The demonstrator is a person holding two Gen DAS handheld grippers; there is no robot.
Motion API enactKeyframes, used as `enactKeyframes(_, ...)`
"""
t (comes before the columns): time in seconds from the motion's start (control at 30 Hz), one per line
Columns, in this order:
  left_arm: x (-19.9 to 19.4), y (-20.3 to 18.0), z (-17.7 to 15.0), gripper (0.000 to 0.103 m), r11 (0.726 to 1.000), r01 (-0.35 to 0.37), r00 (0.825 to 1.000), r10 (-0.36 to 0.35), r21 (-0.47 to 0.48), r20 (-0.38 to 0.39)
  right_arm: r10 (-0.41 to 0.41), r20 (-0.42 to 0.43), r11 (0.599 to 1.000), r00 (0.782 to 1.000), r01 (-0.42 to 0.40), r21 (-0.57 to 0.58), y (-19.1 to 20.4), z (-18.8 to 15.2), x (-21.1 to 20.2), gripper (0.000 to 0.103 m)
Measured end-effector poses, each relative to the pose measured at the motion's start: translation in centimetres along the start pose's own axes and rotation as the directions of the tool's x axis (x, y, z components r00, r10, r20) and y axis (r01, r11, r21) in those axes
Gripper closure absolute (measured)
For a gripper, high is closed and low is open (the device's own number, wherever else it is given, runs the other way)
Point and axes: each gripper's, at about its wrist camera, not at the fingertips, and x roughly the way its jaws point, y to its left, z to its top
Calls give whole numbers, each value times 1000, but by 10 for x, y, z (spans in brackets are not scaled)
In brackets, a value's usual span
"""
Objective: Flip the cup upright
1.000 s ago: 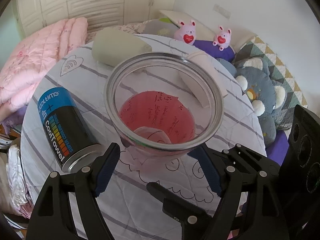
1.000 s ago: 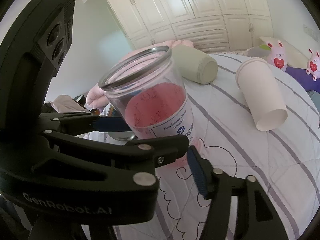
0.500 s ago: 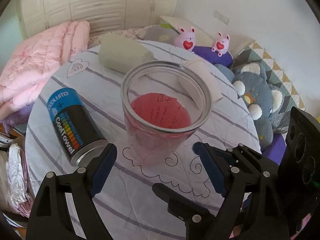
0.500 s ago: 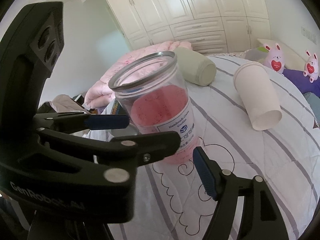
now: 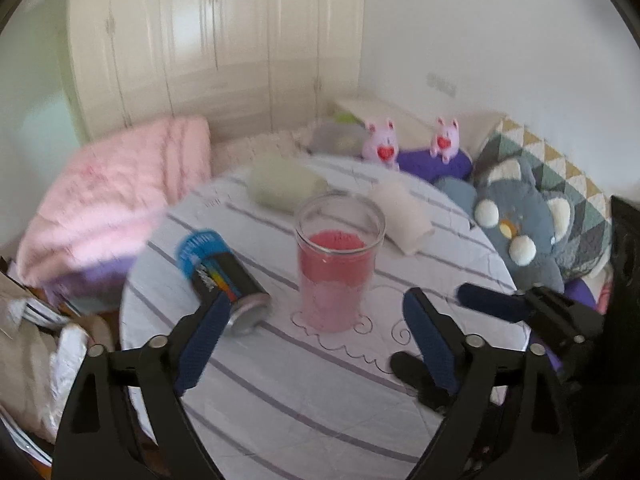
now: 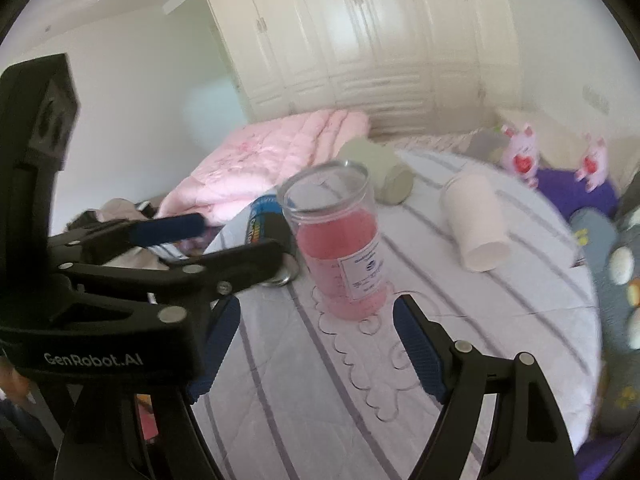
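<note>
A clear plastic cup (image 5: 335,264) with a pink paper inside stands upright on the round table, mouth up; it also shows in the right wrist view (image 6: 340,248). My left gripper (image 5: 316,344) is open and empty, pulled back in front of the cup. My right gripper (image 6: 320,348) is open and empty, also short of the cup. The left gripper's body crosses the left side of the right wrist view.
A blue-black can (image 5: 224,276) lies on its side left of the cup. A white paper cup (image 5: 402,216) and a pale green cup (image 5: 280,184) lie on their sides behind. The table (image 5: 304,392) has a striped cloth. Plush toys (image 5: 520,236) sit at the right.
Both grippers have backed away from the cup and risen. The cup, held between the left jaws one second ago, now stands free on the table.
</note>
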Motion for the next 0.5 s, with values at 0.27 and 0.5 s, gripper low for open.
enactKeyframes(0.27,-30,-12,-8,1,998,-46,993,41,45,107,-193,80,979,978,198,-55,21,-5,-34,23)
enactKeyframes(0.5,-34,-10,-14,0,998,-56,988,54,10,144,-221,91,974,971,224,-24,18,-5,-42,23)
